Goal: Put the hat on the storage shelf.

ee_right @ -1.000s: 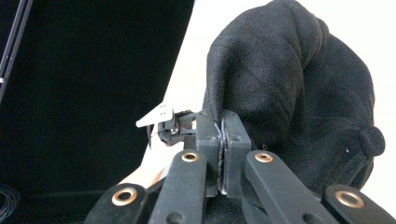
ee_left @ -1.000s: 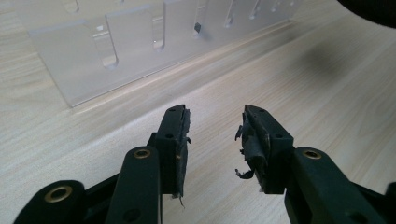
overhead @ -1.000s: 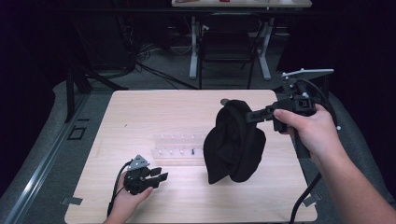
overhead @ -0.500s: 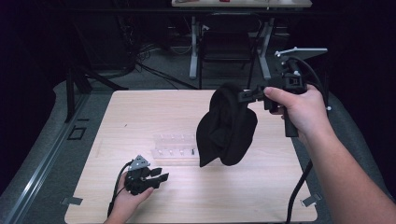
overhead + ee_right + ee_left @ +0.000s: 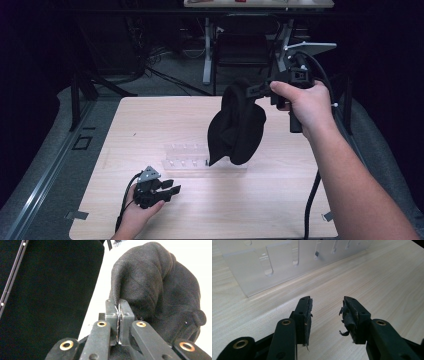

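Here the black cap (image 5: 236,127) hangs lengthwise down from the right gripper (image 5: 257,90).

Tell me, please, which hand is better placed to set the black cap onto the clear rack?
Probably the right: its tongs are shut on the black cap, hanging above the clear rack. The left tongs are open, empty.

Matt black cloth cap (image 5: 236,127) — pale wood-grain table (image 5: 150,120)

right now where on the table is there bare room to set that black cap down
Bare wood lies along the far edge of the table behind the clear rack, and at the near right beside the right forearm. It is crowded mid-table, where the black cap hangs over the rack, and near left by the left gripper.
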`<act>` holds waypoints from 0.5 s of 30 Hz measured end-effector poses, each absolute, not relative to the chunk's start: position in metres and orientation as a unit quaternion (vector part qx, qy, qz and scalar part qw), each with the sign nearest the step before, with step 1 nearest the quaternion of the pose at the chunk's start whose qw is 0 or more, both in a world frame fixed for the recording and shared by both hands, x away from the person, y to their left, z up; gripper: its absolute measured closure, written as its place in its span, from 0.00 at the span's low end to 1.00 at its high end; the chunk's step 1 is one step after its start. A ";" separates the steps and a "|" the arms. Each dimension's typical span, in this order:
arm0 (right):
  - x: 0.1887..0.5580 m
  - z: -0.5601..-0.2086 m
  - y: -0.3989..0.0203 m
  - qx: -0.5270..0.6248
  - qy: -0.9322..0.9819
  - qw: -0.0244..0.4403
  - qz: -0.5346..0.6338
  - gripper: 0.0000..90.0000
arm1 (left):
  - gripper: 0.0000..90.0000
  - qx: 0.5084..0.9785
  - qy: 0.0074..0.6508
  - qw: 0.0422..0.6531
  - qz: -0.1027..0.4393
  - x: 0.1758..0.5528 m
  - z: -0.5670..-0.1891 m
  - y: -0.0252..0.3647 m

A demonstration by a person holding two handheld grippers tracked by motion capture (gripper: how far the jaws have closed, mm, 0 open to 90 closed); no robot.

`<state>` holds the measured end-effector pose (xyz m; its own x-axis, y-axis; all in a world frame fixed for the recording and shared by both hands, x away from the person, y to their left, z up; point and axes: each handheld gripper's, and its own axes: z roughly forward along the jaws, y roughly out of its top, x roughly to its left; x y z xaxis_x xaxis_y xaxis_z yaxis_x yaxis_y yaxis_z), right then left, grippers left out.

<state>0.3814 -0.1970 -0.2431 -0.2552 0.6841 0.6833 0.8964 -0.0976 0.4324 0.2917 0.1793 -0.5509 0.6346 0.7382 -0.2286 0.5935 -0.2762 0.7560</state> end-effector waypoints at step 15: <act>0.401 -0.266 -0.176 -0.607 -0.659 0.124 -0.426 0.98 | 0.65 0.794 0.417 0.434 0.084 0.291 -0.549 0.180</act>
<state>0.4014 -0.1761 -0.2660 -0.2319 0.6953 0.6802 0.9058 -0.1005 0.4115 0.2915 0.1802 -0.5493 0.6380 0.7356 -0.2278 0.5892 -0.2758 0.7594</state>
